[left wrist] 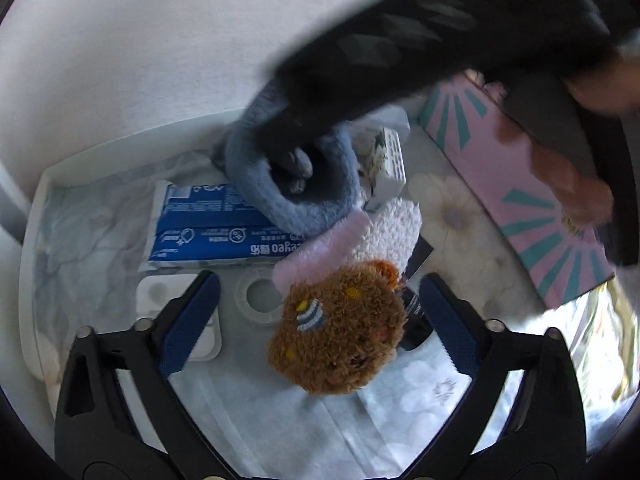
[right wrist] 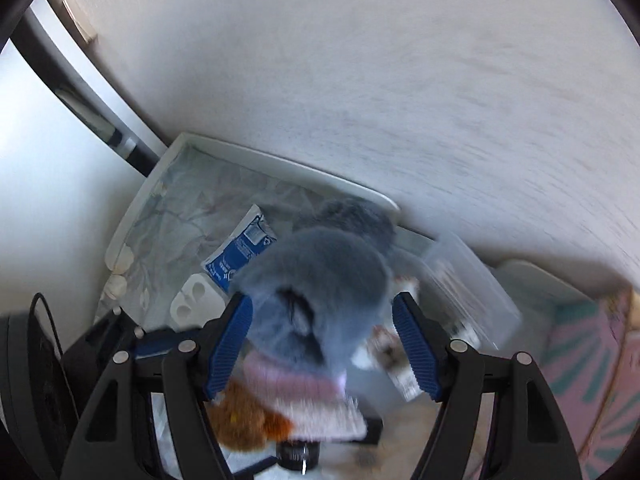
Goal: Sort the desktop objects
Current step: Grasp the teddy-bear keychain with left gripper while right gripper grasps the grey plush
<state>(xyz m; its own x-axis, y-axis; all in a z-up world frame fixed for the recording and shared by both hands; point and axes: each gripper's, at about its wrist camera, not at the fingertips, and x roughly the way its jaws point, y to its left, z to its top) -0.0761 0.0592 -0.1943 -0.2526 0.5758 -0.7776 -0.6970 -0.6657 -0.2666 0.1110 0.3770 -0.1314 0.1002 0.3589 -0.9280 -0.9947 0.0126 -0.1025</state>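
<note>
Two tools are in view, one on each of my cameras. Left tool (left wrist: 320, 320) stands with its blue-padded fingers spread wide and gripping nothing; a brown plush toy (left wrist: 340, 336) with a small striped bee patch lies between them, apart from both pads. Right tool (right wrist: 324, 344) is also spread wide, and a grey-blue fuzzy slipper (right wrist: 320, 280) sits in the gap between its fingers. The picture is blurred there, so I cannot tell whether the pads touch it. From the left camera, the right tool's dark body reaches down into that same slipper (left wrist: 296, 184).

Everything rests on a white tray (left wrist: 44, 184) with a raised rim and a pale floral liner, standing against a white wall. On the tray, a blue packet (left wrist: 208, 232) lies flat with the slipper partly over it. A white moulded piece with two round hollows (left wrist: 160, 296) sits near the left tool's left finger, and a clear tape ring (left wrist: 260, 300) lies just beside the plush. A pink and white fluffy item (left wrist: 360, 236) lies between slipper and plush. A small white box (left wrist: 388, 172) stands behind it. To the right, a pink box with teal rays (left wrist: 520, 200) rests on the surface.
</note>
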